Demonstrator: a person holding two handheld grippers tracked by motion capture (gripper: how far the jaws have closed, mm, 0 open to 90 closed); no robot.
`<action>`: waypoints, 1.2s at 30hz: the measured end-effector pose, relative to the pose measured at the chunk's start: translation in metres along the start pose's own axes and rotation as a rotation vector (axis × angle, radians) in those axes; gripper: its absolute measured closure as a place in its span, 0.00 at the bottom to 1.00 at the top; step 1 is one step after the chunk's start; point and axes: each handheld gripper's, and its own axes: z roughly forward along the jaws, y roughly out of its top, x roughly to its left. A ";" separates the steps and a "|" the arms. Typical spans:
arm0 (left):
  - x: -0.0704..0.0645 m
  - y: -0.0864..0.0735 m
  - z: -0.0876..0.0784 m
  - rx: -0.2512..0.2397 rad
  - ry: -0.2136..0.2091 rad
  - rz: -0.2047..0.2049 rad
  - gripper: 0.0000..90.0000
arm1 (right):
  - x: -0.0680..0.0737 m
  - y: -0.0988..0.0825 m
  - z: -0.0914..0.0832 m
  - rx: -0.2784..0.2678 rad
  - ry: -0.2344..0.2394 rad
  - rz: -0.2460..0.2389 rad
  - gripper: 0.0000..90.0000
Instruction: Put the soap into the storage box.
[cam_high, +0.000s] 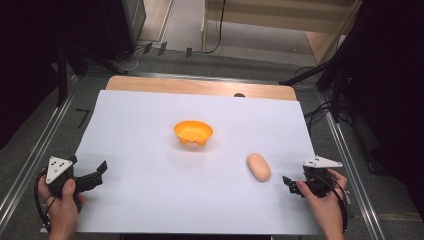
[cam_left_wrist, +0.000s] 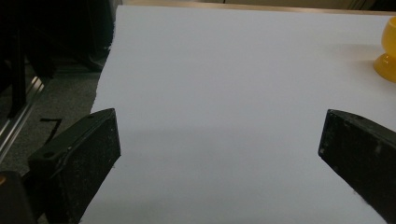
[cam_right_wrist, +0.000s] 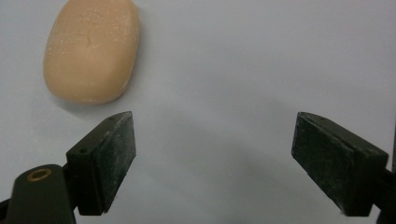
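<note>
Right hand-held gripper jaws wide apart, empty; peach soap bar just ahead, off to left, untouched.

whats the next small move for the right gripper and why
Probably shift the right gripper toward the tan oval piece and centre it: the jaws stand open with nothing between them, and the piece lies off to their upper left on the white sheet.

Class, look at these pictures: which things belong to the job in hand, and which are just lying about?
Part of the job:
- right gripper, open, nearest the bread roll
- bread roll, lying on the white sheet
- orange bowl, empty, the likely place for it

Just lying about:
- left gripper, open, holding nothing
- cables on the floor beyond the table
</note>
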 end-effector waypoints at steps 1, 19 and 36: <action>0.000 0.000 0.000 0.001 0.000 0.001 0.00 | 0.001 0.003 0.001 0.020 0.007 -0.007 0.15; -0.001 0.000 0.000 0.002 0.002 0.005 0.00 | 0.019 0.041 0.011 0.139 0.050 -0.081 0.15; -0.001 0.000 0.001 0.005 0.000 0.009 0.00 | 0.044 0.071 0.024 0.185 0.105 -0.091 0.15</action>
